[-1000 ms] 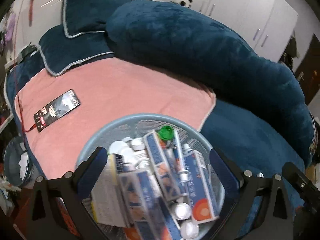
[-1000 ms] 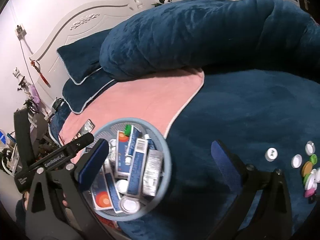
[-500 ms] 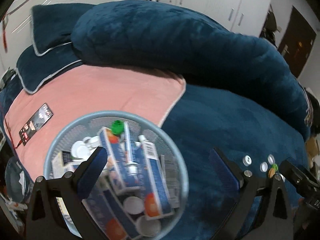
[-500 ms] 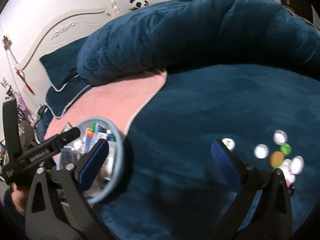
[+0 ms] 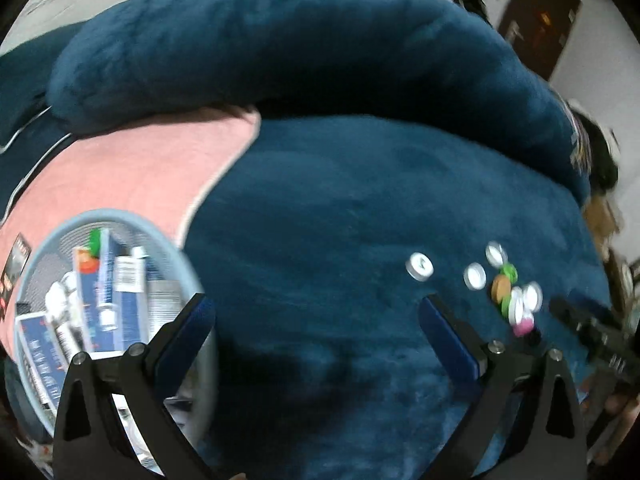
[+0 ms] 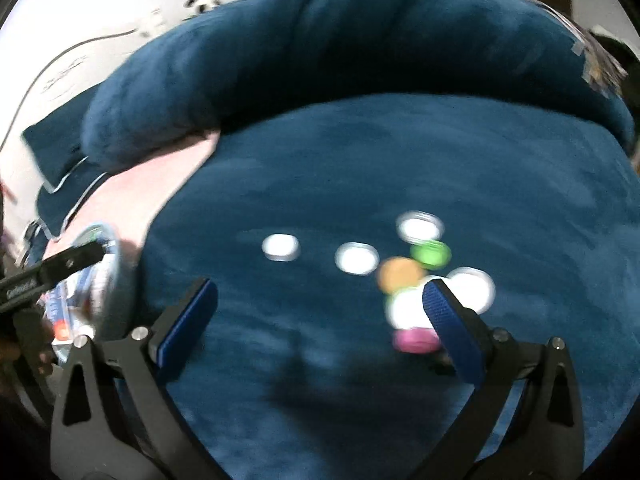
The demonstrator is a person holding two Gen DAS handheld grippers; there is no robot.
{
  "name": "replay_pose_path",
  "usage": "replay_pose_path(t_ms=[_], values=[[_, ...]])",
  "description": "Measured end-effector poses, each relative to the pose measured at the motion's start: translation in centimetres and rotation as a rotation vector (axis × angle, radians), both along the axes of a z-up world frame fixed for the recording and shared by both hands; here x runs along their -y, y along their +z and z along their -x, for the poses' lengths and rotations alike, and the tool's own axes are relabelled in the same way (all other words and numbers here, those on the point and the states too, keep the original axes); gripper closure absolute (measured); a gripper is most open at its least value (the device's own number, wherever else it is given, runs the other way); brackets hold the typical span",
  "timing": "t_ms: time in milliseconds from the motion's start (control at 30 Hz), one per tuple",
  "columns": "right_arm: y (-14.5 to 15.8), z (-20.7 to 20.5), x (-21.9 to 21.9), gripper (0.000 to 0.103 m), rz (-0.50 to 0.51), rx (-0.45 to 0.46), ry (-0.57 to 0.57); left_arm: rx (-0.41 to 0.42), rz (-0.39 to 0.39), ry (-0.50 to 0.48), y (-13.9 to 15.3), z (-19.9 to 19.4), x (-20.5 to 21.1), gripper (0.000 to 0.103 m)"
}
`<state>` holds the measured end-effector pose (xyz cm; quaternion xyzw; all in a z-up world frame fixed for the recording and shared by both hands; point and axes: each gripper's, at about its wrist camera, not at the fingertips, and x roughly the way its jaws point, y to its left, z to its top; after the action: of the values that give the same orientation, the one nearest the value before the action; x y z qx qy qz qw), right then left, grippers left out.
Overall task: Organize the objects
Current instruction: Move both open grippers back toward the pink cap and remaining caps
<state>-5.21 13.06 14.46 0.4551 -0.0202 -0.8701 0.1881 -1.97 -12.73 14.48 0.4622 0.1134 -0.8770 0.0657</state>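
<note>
The scene is a bed (image 5: 360, 240) covered in dark blue plush fabric, with a rolled blue duvet (image 5: 280, 48) along its far side and a pink towel (image 5: 132, 172) spread to the far left. Both views are motion-blurred.

The left claw (image 5: 316, 320) is open with nothing between its blue-padded fingers (image 5: 188, 328); bare blue bedding lies between them. A pale blue mesh basket (image 5: 120, 216) sits at and beyond the left finger, partly on the pink towel. It holds blue-and-white boxes (image 5: 104, 280), tubes and small white items; finer detail cannot be made out. A scatter of bottle caps (image 5: 500, 284) lies ahead of and to the right of the right finger, on the bedding and well apart from the basket. Beyond the caps, at the right edge, the black body of the other tool is visible.

The right claw (image 6: 320, 308) is likewise open and empty. The bottle caps (image 6: 356, 258) lie just ahead of it: two white ones between the fingers' line, then a cluster of white, green, orange and pink ones at the right finger (image 6: 452, 320), which partly covers them. Contact cannot be judged. The basket (image 6: 100, 272) appears at the far left of this claw.
</note>
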Motion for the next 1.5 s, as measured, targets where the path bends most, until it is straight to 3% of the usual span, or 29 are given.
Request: replay_pose_path(t_ms=[167,433,567,700,900,1100,1200,1300,1500], values=[[-2.0,1.6,-4.7,0.0,-0.026,0.022,-0.104,0.01,0.018,-0.085,-1.2,2.2,-4.0,0.001],[-5.5,4.3,-10.2,0.0,-0.134,0.066,-0.3,0.07,-0.069,-0.152,-4.4,5.3,-8.6,0.001],[-7.1,6.0,-11.4,0.0,-0.183,0.112,-0.372,0.104,-0.07,-0.185,-5.5,5.4,-9.9,0.001],[-8.6,6.1,-7.8,0.0,-0.155,0.142,-0.198,0.097,-0.068,-0.164,-5.4,5.1,-8.9,0.001],[-8.2,2.4,0.3,0.0,-0.194,0.068,0.159,0.108,-0.098,-0.094,-5.9,4.9,-6.8,0.001],[-6.6,-0.9,2.7,0.0,-0.099,0.068,0.331,0.105,-0.118,-0.056,-5.7,4.3,-5.3,0.001],[-5.4,-1.1,0.8,0.0,-0.055,0.055,0.265,0.112,-0.118,-0.048,-5.8,4.2,-5.1,0.001],[-5.0,0.1,-2.7,0.0,-0.013,0.048,0.12,0.118,-0.123,-0.055,-5.9,4.2,-5.3,0.001],[-5.4,2.5,-7.2,0.0,-0.051,0.051,-0.11,0.121,-0.111,-0.079,-5.9,4.3,-6.0,0.001]])
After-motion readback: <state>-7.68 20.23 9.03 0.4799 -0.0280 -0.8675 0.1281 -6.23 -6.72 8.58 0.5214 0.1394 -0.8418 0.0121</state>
